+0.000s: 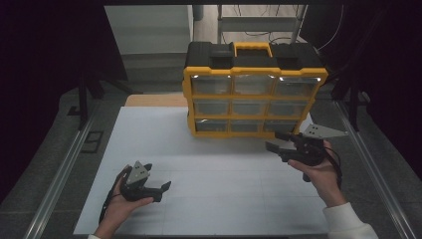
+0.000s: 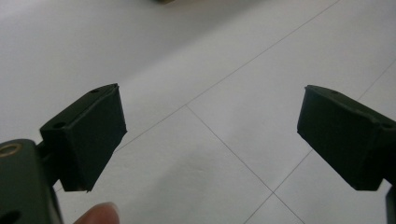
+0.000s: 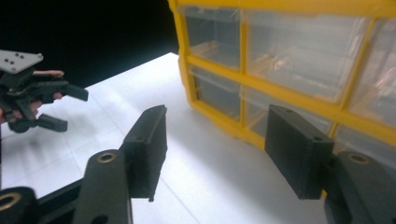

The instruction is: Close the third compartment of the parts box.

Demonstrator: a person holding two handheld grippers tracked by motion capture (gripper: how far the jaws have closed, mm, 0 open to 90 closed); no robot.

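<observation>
Jaws apart and empty, the right gripper [image 1: 276, 141] nears the organizer's [image 1: 251, 94] bottom-right drawer [image 1: 283, 125], while the left gripper [image 1: 158, 191], also spread, waits well back.

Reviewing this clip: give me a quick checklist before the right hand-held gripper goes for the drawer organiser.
1. Right hand-held gripper open, nothing between its jaws: ok.
2. Drawer organiser upright on the white mat: ok.
3. Drawers appear pushed in: ok.
4. Bottom right drawer just ahead of the right jaws, not yet touched: ok.
5. Left hand-held gripper open, apart from the organiser: ok.
6. Drawer contents: cannot tell.
</observation>
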